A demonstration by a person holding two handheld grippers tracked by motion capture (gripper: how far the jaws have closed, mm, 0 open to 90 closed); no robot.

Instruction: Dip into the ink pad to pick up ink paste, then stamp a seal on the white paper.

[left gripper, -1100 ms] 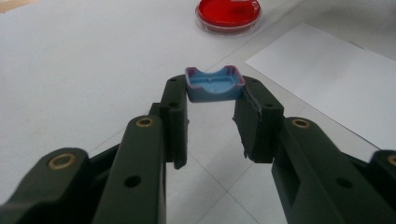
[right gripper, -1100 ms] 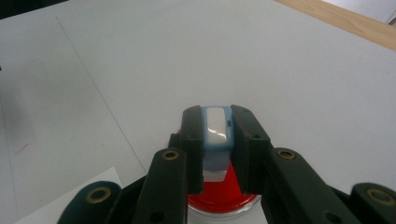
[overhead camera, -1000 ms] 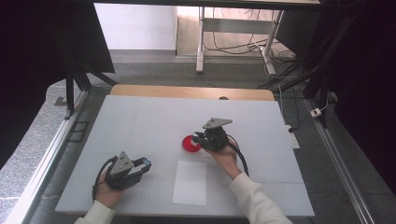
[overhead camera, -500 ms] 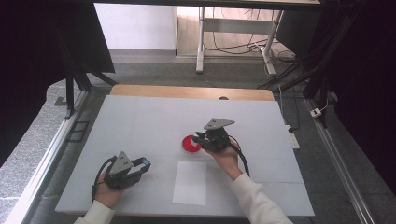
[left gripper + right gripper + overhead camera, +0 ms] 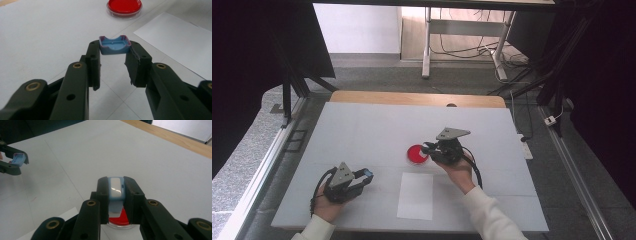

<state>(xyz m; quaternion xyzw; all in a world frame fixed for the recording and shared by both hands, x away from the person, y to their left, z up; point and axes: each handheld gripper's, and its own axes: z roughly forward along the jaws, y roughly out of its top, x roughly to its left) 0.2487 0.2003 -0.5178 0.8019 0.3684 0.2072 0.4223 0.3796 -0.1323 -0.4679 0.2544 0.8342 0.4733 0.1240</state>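
Hovering over the red dish (image 5: 416, 154), right gripper (image 5: 117, 185) clamps a blue-white piece (image 5: 116, 188); left gripper (image 5: 114, 49) pinches a blue cap (image 5: 115, 45).

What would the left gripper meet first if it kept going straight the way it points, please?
Probably the red dish, ahead of the left gripper and its blue cap; bare table lies between, though depth is uncertain.

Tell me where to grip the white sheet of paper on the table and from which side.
Take the white sheet of paper by its near short edge, coming in low from the person's side. It lies flat on the table, so only an edge offers a grip, and that edge lies farthest from the red dish.
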